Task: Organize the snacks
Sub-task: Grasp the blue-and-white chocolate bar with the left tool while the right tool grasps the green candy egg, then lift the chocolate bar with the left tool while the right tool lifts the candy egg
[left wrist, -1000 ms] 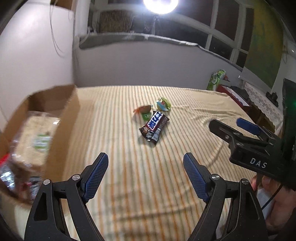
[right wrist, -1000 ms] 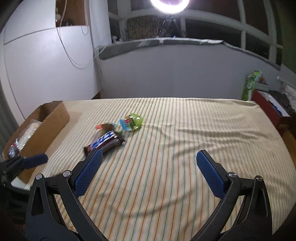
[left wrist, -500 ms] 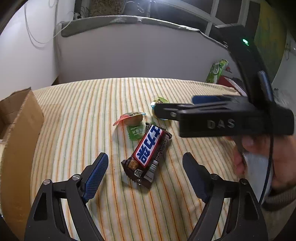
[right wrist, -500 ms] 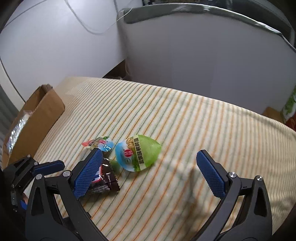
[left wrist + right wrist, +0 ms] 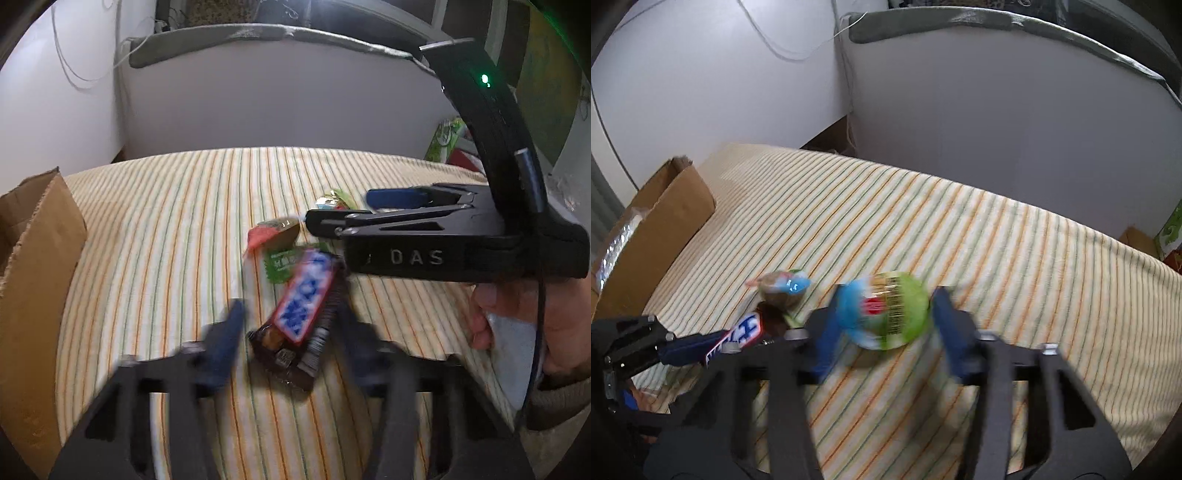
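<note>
Snacks lie clustered on the striped bed (image 5: 155,236): a chocolate bar (image 5: 299,317) sits between the blurred fingers of the left claw (image 5: 291,328), and a green round packet (image 5: 886,310) sits between those of the right claw (image 5: 886,321); whether either claw has closed on its snack cannot be told. Just beyond lie a brown jelly cup (image 5: 275,232) and a small green sachet (image 5: 282,262), with a cardboard box (image 5: 40,258) at the bed's left edge.

Brown-red-blue candy bar (image 5: 300,318), green-blue snack pouch (image 5: 886,310), striped cream cloth (image 5: 177,229), brown cardboard box (image 5: 33,280)
</note>
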